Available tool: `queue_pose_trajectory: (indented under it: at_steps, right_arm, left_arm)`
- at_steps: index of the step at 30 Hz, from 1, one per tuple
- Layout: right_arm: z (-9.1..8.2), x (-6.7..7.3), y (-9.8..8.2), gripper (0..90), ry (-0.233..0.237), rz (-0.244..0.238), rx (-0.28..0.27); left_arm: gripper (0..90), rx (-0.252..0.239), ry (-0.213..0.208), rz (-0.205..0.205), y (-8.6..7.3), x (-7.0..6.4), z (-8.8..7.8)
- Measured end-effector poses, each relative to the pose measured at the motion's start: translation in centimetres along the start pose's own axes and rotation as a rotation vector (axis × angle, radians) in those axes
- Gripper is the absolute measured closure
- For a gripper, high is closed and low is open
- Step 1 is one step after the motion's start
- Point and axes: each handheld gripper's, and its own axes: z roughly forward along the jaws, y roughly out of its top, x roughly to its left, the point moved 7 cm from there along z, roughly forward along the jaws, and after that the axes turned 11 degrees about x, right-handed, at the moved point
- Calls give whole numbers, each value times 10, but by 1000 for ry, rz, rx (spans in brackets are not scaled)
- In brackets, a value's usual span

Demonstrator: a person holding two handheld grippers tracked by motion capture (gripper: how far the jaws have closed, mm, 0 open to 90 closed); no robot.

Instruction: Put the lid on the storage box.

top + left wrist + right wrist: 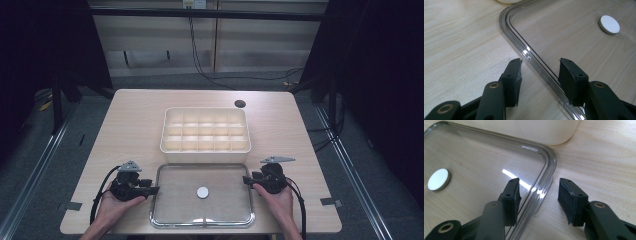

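A clear, flat plastic lid [170,200] lies on the wooden table near its front edge, with a small white disc [202,192] at its middle. My left gripper [152,190] is at the lid's left edge. In the left gripper view its jaws [540,62] stand apart astride the lid's rim [524,48], and the pads do not touch it. My right gripper [246,181] is at the lid's right edge. Its jaws [539,181] likewise straddle the rim [546,157], one over the lid and one outside. The disc [609,24] [439,179] lies farther in.
A cream box [205,135] divided into several compartments stands just behind the lid, close to its far rim. A dark round hole [240,103] sits in the tabletop behind the box. Tape marks [74,205] [330,201] lie near the front corners.
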Motion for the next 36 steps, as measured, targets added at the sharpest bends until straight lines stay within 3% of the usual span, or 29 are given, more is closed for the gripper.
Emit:
queue_pose_trajectory:
  at_steps: [6, 7, 13, 17, 20, 21, 22, 24, 32, 35, 36]
  right_arm:
    - [3, 5, 1, 537, 14, 2, -8]
    - [3, 6, 1, 539, 28, 13, -14]
    - [2, 3, 0, 540, 63, 72, -31]
    - [1, -1, -1, 566, 127, 150, -54]
    - [1, -1, -2, 567, 146, 173, -55]
    - [0, -3, -3, 577, 179, 209, -60]
    - [0, -3, -3, 577, 179, 209, -60]
    - [-1, -5, -5, 590, 235, 256, -69]
    - [-3, -8, -6, 614, 290, 296, -83]
    - [-6, -10, -7, 630, 348, 336, -109]
    - [-6, -10, -7, 630, 348, 336, -109]
  left_arm:
    - [596, 6, -12, 18, 1, -5, 3]
    - [599, 2, 5, 27, 3, -6, 4]
    - [643, 2, 10, 20, 3, -5, 4]
    - [647, 0, 13, 21, 3, -5, 4]
    - [647, -2, 14, 25, 3, -6, 4]
    - [649, 3, 12, 27, 3, -5, 4]
    - [649, 3, 12, 27, 3, -5, 4]
    - [649, -2, 17, 24, 3, -6, 4]
    - [650, 5, 15, 30, 2, -5, 4]
    - [649, 7, 15, 29, 2, -5, 4]
    - [649, 0, 14, 23, 2, -6, 4]
